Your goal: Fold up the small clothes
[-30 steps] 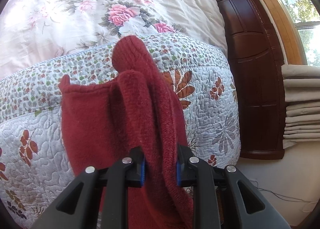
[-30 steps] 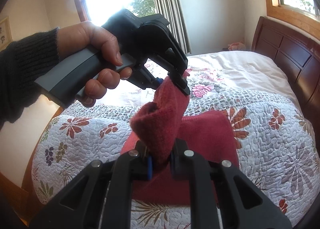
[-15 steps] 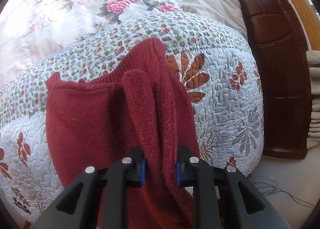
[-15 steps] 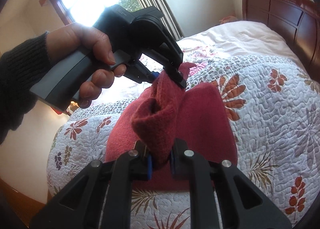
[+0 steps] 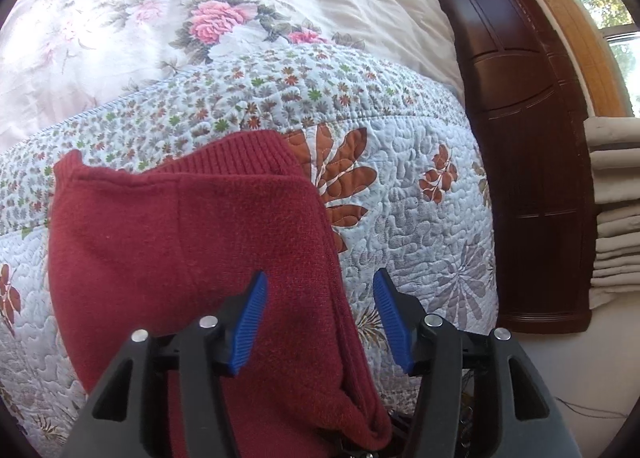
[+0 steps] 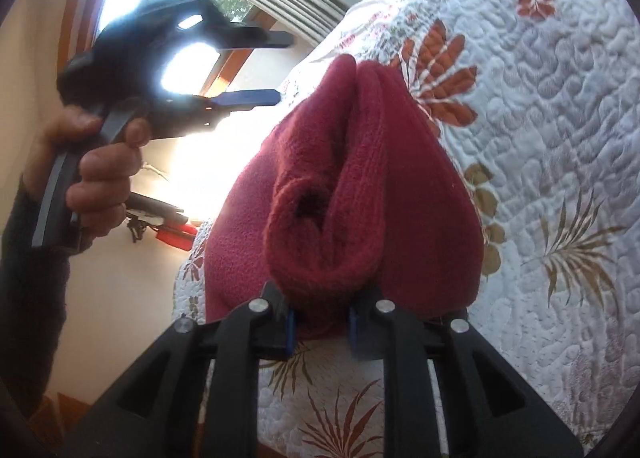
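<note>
On the bed (image 5: 420,218), a quilted cover with brown leaf prints spreads out below a cream sheet with pink roses (image 5: 208,22), and a dark wooden headboard (image 5: 520,138) stands along the bed's far side. A dark red knitted garment (image 5: 192,250) lies on the quilt, partly folded, with one ribbed edge reaching toward the leaf print. The left tool (image 5: 318,322) is released, its blue pads spread wide above the garment's right edge and gripping nothing; the right wrist view shows it held in a hand (image 6: 96,178) off to the left, clear of the cloth. The right tool (image 6: 318,328) is clenched on a bunched roll of the red garment (image 6: 360,194), which rises from between its pads.
</note>
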